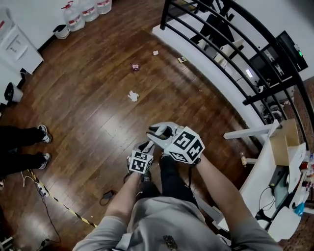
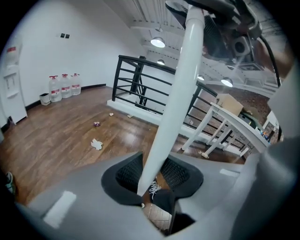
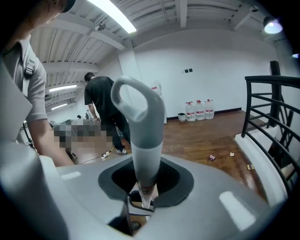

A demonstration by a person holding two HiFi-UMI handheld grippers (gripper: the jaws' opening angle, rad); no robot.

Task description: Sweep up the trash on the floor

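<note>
A broom's white pole (image 2: pixel 176 93) runs up between the jaws of my left gripper (image 2: pixel 152 180), which is shut on it. The pole's grey looped top grip (image 3: pixel 140 122) stands in my right gripper (image 3: pixel 146 180), shut on it higher up. In the head view both grippers, left (image 1: pixel 144 149) and right (image 1: pixel 166 139), sit close in front of my body, with the loop (image 1: pixel 159 130) showing; the broom head is hidden. Trash lies ahead on the wood floor: crumpled white paper (image 1: pixel 133 95) (image 2: pixel 96 144), a red wrapper (image 1: pixel 135 66) (image 3: pixel 212 158), and small scraps (image 1: pixel 155 52) (image 1: pixel 182 60).
A black railing (image 1: pixel 230 54) on a white ledge (image 1: pixel 206 63) borders the floor on the right, with a white table (image 1: pixel 267 162) near me. Water bottles (image 1: pixel 88 10) and a small bin (image 1: pixel 61 31) stand by the far wall. A person's shoes (image 1: pixel 44 133) and floor cables (image 1: pixel 54 198) are at left.
</note>
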